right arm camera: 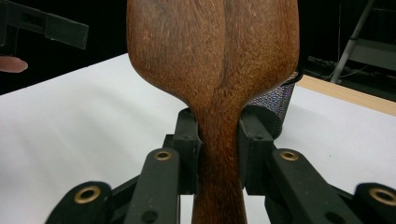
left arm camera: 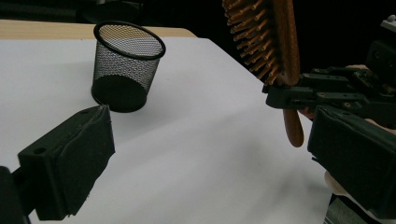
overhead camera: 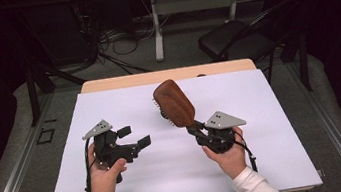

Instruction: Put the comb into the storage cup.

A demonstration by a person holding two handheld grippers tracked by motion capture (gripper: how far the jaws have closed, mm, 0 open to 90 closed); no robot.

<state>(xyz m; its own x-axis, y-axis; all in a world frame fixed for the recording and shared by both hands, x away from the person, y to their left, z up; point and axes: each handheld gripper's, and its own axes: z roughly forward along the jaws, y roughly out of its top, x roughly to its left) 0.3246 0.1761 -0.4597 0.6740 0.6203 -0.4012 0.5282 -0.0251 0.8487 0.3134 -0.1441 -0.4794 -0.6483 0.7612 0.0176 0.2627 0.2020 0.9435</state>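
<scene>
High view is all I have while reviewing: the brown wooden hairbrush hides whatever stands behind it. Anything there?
Observer: Yes, a black wire-mesh cup, upright on the white table sheet.
Operator: Which way do the brush's bristles face?
Observer: The brown wooden hairbrush turns its bristles toward the mesh cup.
Operator: How does the right gripper hold it?
Observer: The right gripper has both pads clamped on the narrow neck of the handle.

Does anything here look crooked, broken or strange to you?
Nothing looks broken or spilled. The wooden hairbrush is off the table, tilted, clamped at its neck by the right gripper. The mesh cup stands upright on the white table. The left gripper is open with nothing between its jaws.
</scene>
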